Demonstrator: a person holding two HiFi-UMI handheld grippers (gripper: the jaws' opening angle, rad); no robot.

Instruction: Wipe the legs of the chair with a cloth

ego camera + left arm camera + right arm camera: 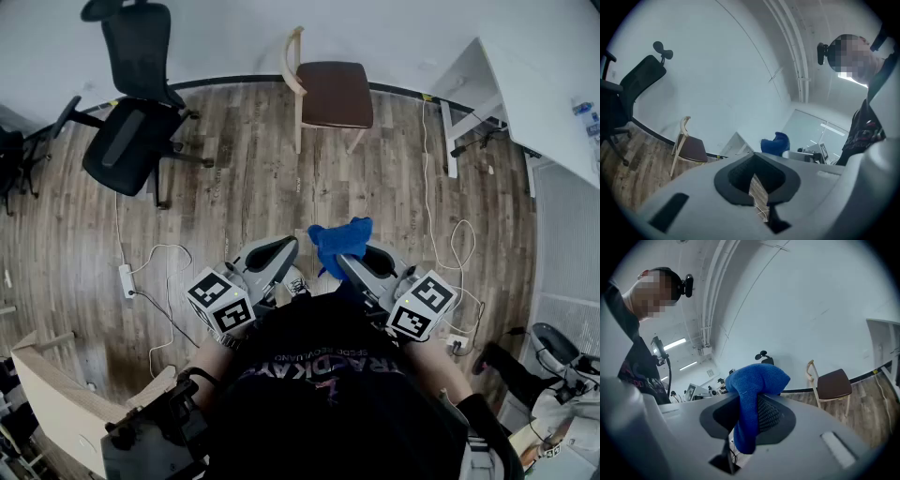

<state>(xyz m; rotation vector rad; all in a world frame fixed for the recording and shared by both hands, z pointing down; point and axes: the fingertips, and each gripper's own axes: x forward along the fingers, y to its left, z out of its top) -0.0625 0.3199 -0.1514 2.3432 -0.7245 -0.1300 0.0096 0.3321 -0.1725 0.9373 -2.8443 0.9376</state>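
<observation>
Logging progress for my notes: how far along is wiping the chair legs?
Done: the right gripper grips the blue cloth. In hand: only that hold; the left gripper is empty. Left: everything else, since the wooden chair stands far across the floor, legs untouched.

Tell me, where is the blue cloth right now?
The blue cloth is pinched in the right gripper, at the head view's centre, well short of the wooden chair.

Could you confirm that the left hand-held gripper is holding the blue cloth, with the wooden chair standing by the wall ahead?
Not quite: the right hand-held gripper holds the blue fabric cloth, as the right gripper view shows. The brown-seated wooden chair does stand by the wall ahead.
</observation>
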